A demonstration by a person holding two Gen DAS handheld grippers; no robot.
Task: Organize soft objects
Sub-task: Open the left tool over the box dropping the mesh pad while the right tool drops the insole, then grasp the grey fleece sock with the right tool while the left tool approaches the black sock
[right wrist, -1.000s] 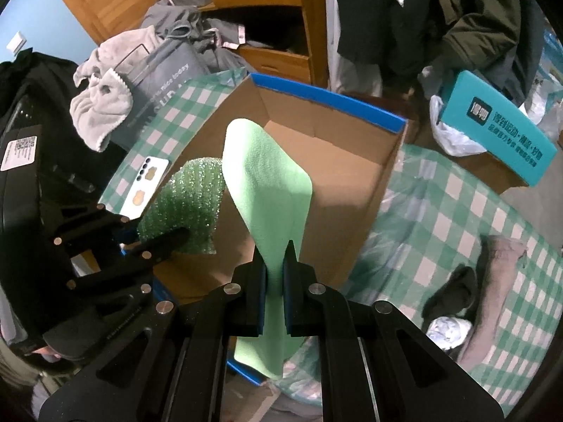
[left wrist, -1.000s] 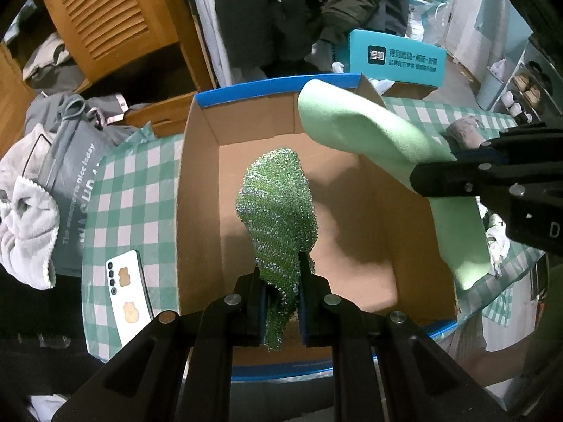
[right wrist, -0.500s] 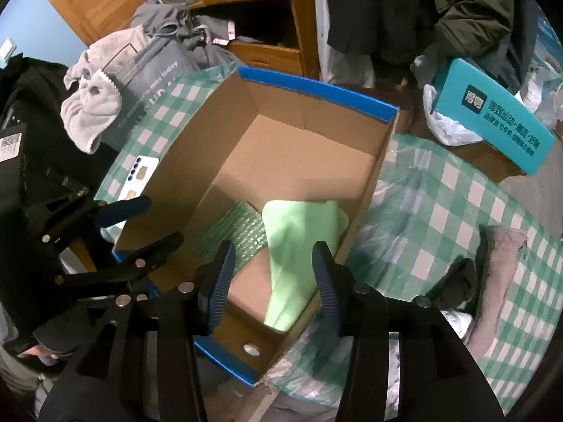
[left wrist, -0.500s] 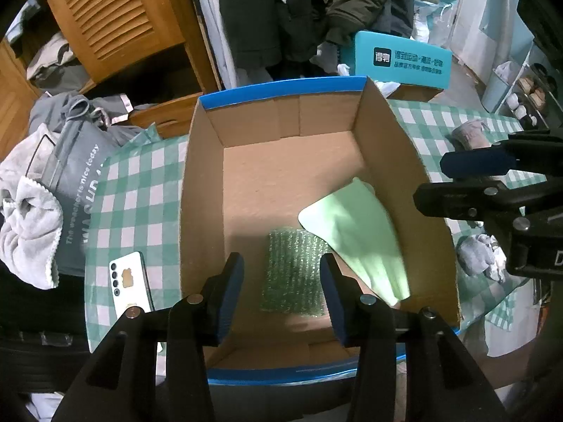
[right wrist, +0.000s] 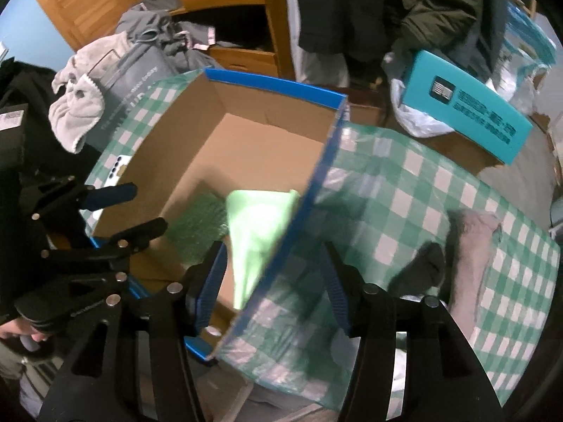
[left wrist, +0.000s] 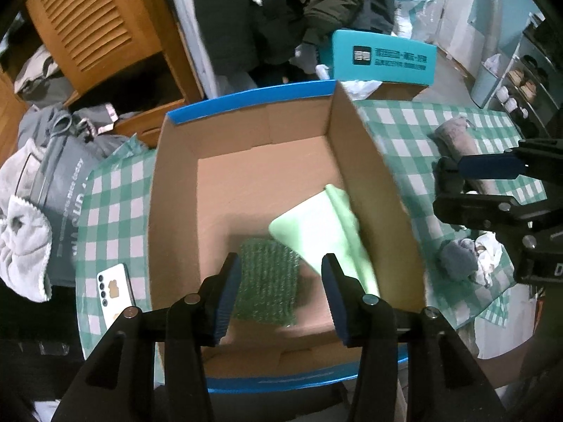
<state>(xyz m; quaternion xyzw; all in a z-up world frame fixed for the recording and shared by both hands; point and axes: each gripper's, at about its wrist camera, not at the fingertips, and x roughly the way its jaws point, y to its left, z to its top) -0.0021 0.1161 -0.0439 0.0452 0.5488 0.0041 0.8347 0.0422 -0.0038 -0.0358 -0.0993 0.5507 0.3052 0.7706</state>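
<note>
Both grippers, left (left wrist: 279, 290) and right (right wrist: 272, 283), are empty with jaws opening. A sparkly green scouring cloth (left wrist: 269, 277) and pale green flat cloth (left wrist: 320, 227) lie in the blue-rimmed cardboard box (left wrist: 246, 105); grey socks (right wrist: 468, 242) remain at the desk's right edge.

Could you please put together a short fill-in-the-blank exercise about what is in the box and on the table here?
1. The light green cloth and the sparkly green scrubber both lie inside the ____ box.
2. The tablecloth has a green and white ____ pattern.
3. The phone lies on the table ____ the box.

Missing words: cardboard; checked; outside
</note>
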